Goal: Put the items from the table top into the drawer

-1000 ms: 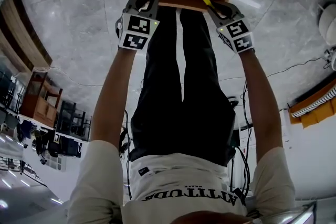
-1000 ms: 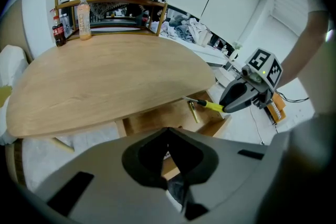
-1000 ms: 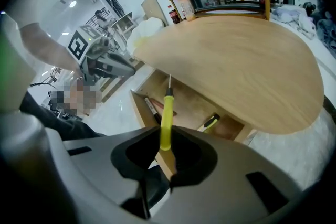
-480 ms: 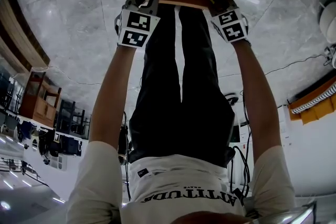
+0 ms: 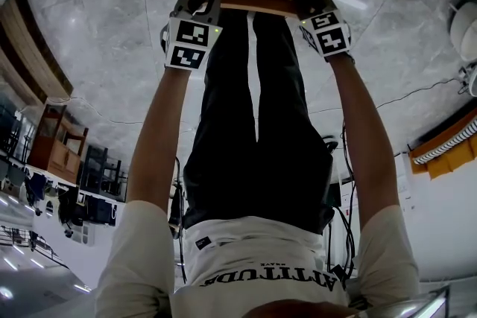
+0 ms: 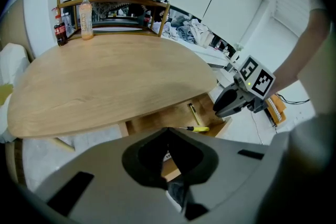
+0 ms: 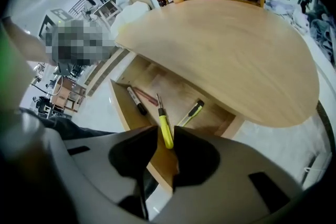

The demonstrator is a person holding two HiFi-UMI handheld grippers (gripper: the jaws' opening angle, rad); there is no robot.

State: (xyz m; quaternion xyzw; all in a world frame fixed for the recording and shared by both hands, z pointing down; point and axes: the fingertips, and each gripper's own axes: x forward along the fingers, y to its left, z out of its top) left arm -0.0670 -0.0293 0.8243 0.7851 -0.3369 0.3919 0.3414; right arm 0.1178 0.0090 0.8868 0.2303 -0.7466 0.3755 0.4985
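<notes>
Setting: pale wooden table top (image 7: 226, 44), rounded, with 1 open drawer (image 7: 119, 105) under its near edge and grey stone floor below.

Item 1, yellow screwdriver (image 7: 163, 122): lies in the drawer, close to its front wall. Its long axis runs almost straight away from the right gripper (image 7: 166, 136), with the handle end nearest the jaws and the metal tip toward the drawer's back.

Item 2, right gripper: points steeply down over the drawer's front and is the nearer of the 2 to the screwdriver. Its jaws have just been opening and now stand a little wider than the handle. The handle's butt shows in the gap between them. The left gripper view shows the tool lying flat in the drawer, clear of the fingers, so it is judged released with nothing gripped.

Item 3, left gripper (image 6: 167, 131): sits at the drawer's other front corner, to the side of the screwdriver. Its jaw tips meet with nothing seen between them. Contact with the drawer front cannot be told.

Also in the drawer: black marker (image 7: 137, 101), red pencil (image 7: 145, 96), yellow-and-black cutter (image 7: 190, 113).

Next move, as judged: the right gripper should withdraw up and back along the handle's line, so that neither jaw nudges the tool.
</notes>
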